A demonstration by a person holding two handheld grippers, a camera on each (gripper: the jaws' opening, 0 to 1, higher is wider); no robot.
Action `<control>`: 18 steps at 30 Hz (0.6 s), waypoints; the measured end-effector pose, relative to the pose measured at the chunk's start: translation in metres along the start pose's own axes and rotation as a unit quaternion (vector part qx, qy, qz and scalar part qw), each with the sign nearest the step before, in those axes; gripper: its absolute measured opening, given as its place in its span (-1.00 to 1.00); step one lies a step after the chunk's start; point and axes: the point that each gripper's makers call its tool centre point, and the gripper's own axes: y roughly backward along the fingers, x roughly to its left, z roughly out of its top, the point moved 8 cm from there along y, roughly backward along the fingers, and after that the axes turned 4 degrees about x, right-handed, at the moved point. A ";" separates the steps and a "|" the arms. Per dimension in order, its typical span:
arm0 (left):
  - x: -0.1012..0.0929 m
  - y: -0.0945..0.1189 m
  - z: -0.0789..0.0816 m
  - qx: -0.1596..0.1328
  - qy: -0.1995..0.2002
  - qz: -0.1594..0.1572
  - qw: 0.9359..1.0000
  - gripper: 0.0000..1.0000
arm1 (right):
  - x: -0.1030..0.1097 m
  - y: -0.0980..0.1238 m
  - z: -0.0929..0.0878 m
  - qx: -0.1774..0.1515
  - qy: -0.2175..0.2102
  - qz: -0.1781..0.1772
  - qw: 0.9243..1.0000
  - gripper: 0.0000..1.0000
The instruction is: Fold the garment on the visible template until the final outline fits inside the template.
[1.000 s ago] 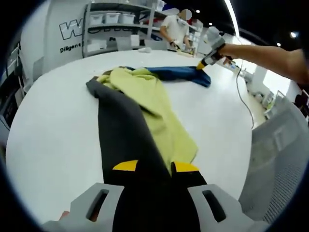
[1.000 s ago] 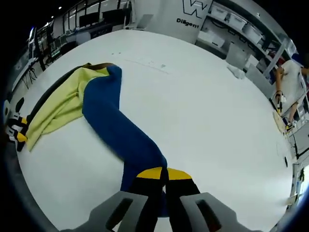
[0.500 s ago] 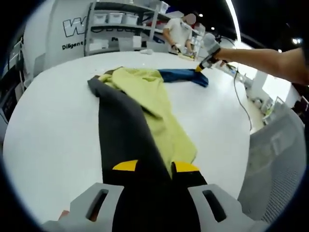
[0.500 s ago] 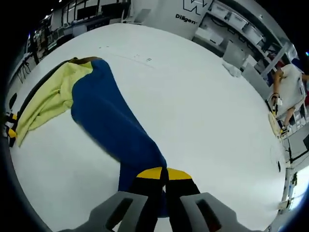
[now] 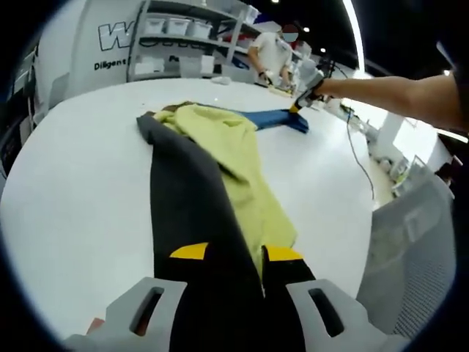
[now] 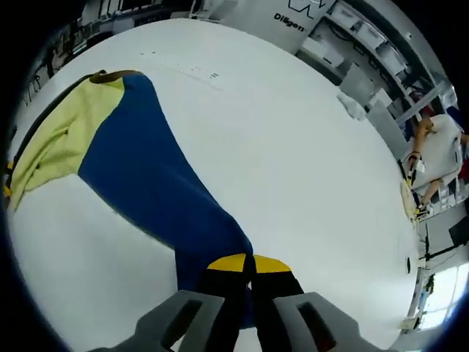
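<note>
Your left gripper (image 5: 226, 253) jaws clamp dark sleeve (image 5: 187, 198); right gripper (image 6: 248, 265) jaws clamp blue sleeve (image 6: 157, 191). Since a second ago, sleeves pulled wider apart; garment's yellow body (image 5: 234, 161) ahead on white surface (image 5: 80, 169), spreading, not yet folded.

A lab or workshop, it seems: a large white round table (image 5: 80, 169) stands before grey metal shelving (image 5: 183, 29) stacked with pale storage bins (image 5: 163, 24), a white wall panel carries bold printed lettering (image 6: 300, 9), and a person in a white shirt (image 5: 272, 53) works at a bench behind, though details there are blurred.
</note>
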 end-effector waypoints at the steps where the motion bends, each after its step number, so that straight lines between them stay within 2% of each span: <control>1: 0.000 0.000 0.000 0.000 0.001 -0.001 1.000 -0.55 | 0.001 -0.003 0.001 0.003 0.005 -0.003 1.000 -1.00; 10: 0.001 0.000 0.000 -0.002 0.004 -0.004 1.000 -0.55 | 0.020 -0.008 -0.007 0.016 0.021 -0.010 1.000 -1.00; 18: 0.000 0.000 0.000 -0.002 0.003 -0.002 1.000 -0.55 | 0.027 -0.011 -0.013 0.020 0.026 -0.007 0.999 -1.00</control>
